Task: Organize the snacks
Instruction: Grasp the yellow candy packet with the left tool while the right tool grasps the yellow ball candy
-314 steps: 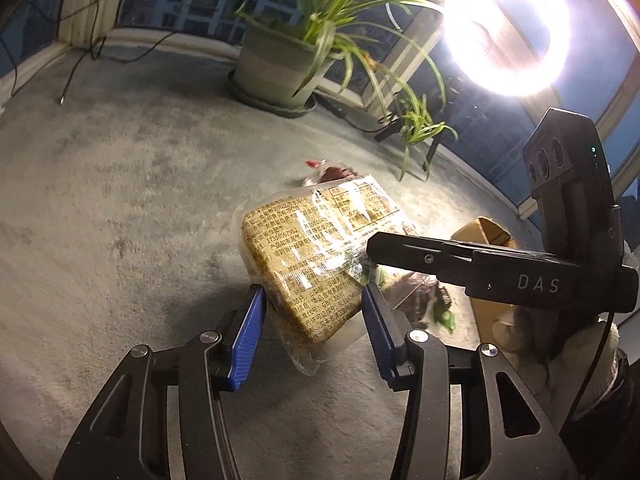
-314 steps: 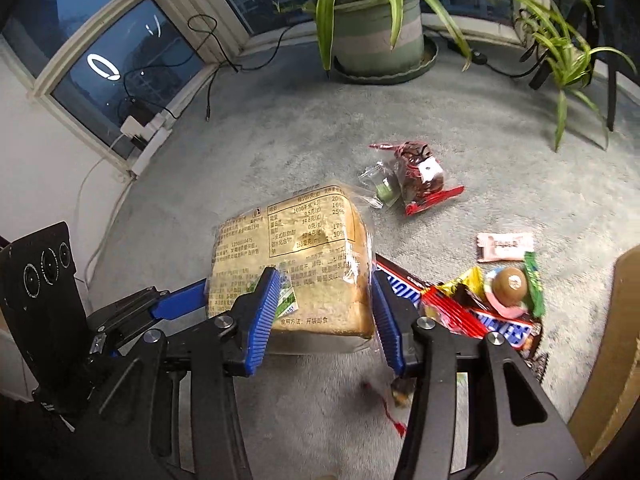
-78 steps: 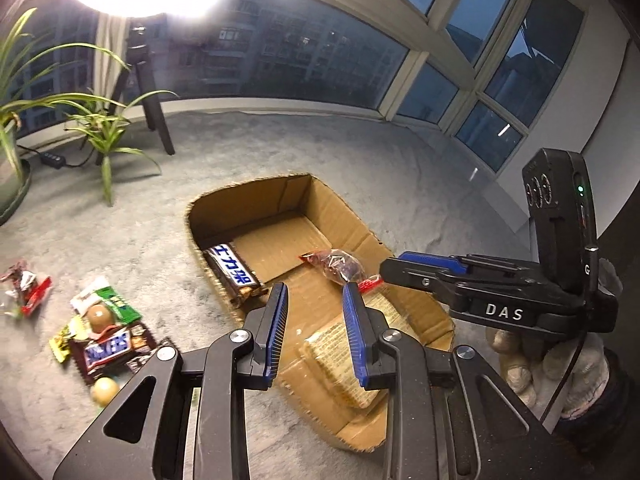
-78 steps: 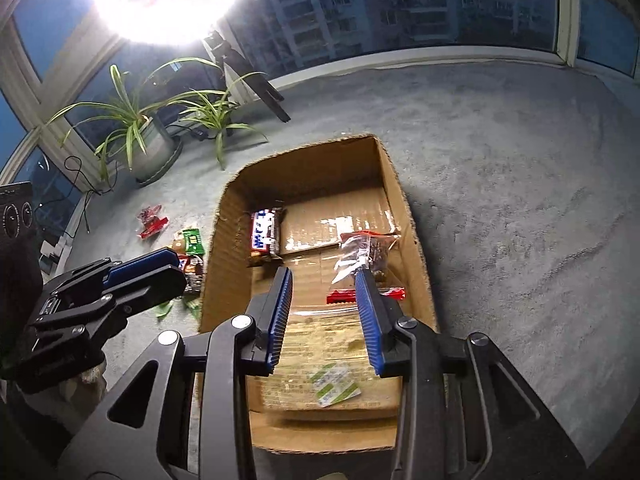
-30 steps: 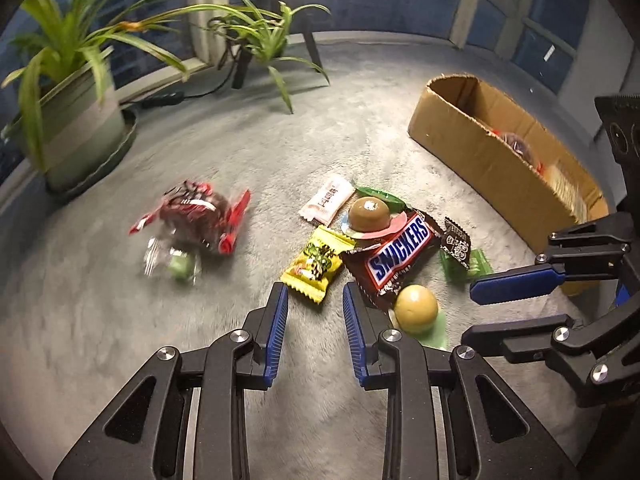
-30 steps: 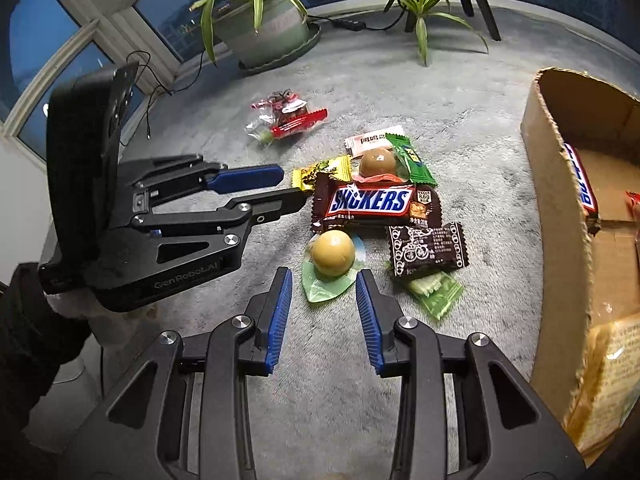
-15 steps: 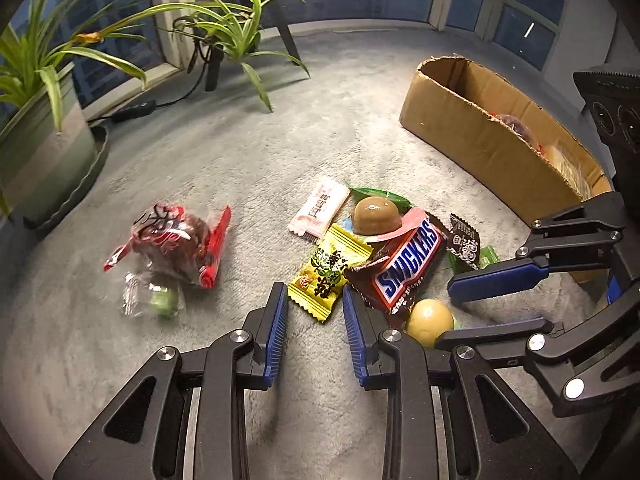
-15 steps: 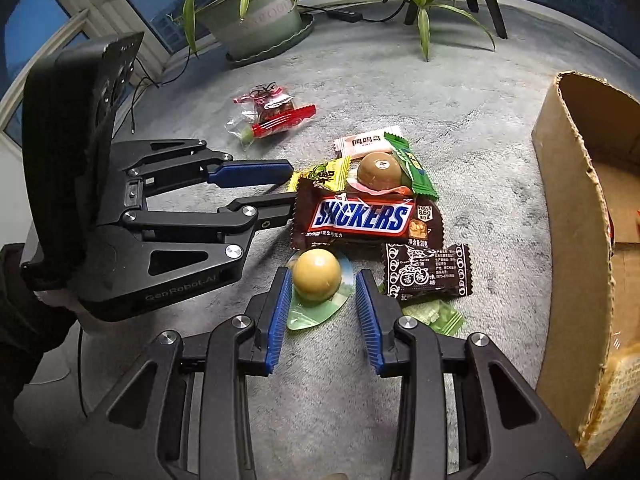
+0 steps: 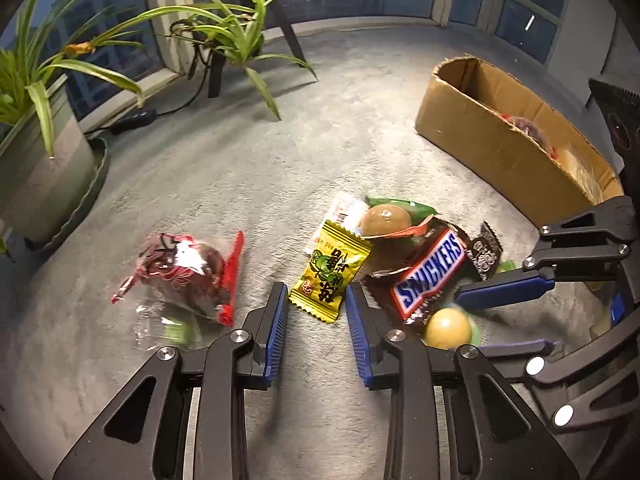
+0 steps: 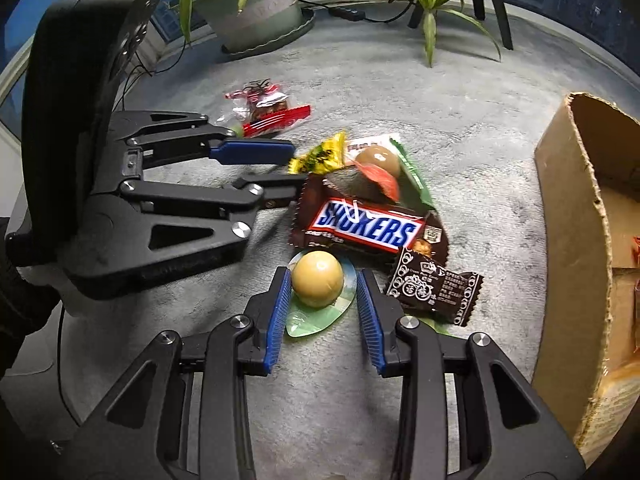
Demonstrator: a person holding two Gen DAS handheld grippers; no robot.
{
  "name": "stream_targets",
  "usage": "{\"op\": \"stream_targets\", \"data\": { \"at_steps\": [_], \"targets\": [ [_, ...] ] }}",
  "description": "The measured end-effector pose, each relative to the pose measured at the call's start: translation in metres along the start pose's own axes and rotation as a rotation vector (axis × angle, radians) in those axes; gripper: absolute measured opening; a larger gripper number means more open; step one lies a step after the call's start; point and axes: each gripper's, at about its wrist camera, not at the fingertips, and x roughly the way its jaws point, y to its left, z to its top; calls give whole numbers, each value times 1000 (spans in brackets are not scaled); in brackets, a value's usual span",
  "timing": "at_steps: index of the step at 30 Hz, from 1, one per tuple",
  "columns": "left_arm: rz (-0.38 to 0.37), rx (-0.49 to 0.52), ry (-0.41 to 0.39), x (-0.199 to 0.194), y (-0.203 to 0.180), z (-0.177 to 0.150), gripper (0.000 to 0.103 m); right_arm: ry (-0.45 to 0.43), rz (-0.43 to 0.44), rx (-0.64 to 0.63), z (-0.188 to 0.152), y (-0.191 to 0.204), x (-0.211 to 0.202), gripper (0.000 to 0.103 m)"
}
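While the left gripper (image 9: 316,312) hangs low over the grey carpet (image 9: 248,168), its jaws are opening, a narrow gap with the near corner of the yellow foil candy sachet (image 9: 330,270) just ahead of the tips, no pad touching it. Left of it lies a clear bag of dark red sweets (image 9: 182,270). To its right sits the brown Snickers bar wrapper (image 10: 366,228). The right gripper (image 10: 322,286) straddles the tan round jelly cup on its green leaf-shaped lid (image 10: 317,278), pads narrowly apart from it, not pressing. At far right stands the open brown cardboard box (image 10: 576,208).
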Motion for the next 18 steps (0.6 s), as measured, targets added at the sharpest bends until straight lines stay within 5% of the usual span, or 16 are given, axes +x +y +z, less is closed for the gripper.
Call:
{"op": "stream_targets", "data": {
  "at_steps": [13, 18],
  "targets": [
    [-47, 47, -1, 3, -4, 5, 30, 12, 13, 1, 2, -5, -2, 36],
    [-64, 19, -4, -1, 0, 0, 23, 14, 8, -4, 2, -4, -2, 35]
  ]
}}
